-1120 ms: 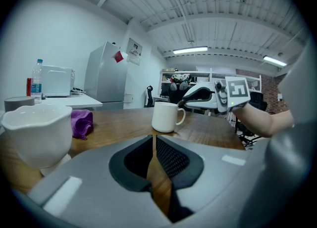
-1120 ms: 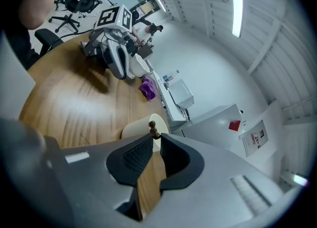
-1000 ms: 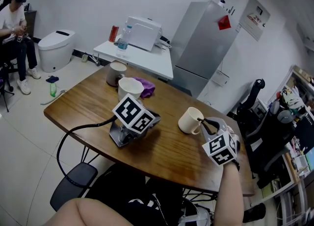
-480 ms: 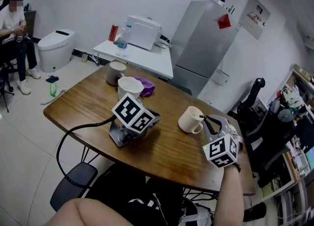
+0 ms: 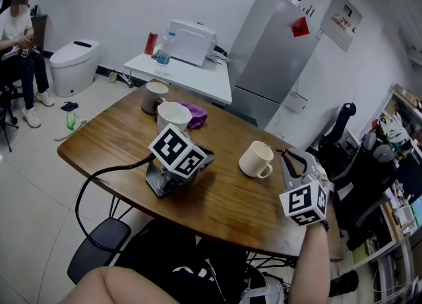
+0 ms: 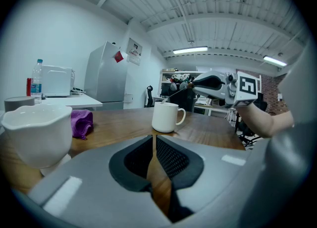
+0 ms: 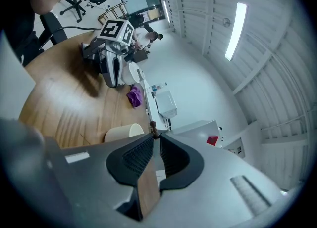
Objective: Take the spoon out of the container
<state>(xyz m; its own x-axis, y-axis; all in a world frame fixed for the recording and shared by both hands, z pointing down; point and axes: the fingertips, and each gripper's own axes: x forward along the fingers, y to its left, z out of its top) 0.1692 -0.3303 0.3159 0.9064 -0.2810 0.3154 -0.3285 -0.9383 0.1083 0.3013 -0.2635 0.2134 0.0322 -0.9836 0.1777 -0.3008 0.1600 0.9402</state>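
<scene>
The right gripper (image 5: pixel 287 157) pinches the thin spoon (image 7: pixel 153 129), jaws almost together, just beside the white mug (image 5: pixel 256 159). The left gripper (image 6: pixel 154 139) rests closed and empty on the tabletop (image 5: pixel 224 198).

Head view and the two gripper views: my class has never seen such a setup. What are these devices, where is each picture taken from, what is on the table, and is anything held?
There is no robot here: a person holds a two-jaw tool in each hand. The head view comes from a camera on the person's head, looking down at a wooden table. Each gripper view comes from a camera riding on that tool, looking along its jaws. The cubes with square markers are part of the tools. On the table are a white mug, a white bowl, a grey cup and a purple cloth. The left gripper lies on the table, jaws together and empty. The right gripper is raised beside the mug, its jaws pinching the thin handle of the spoon.
</scene>
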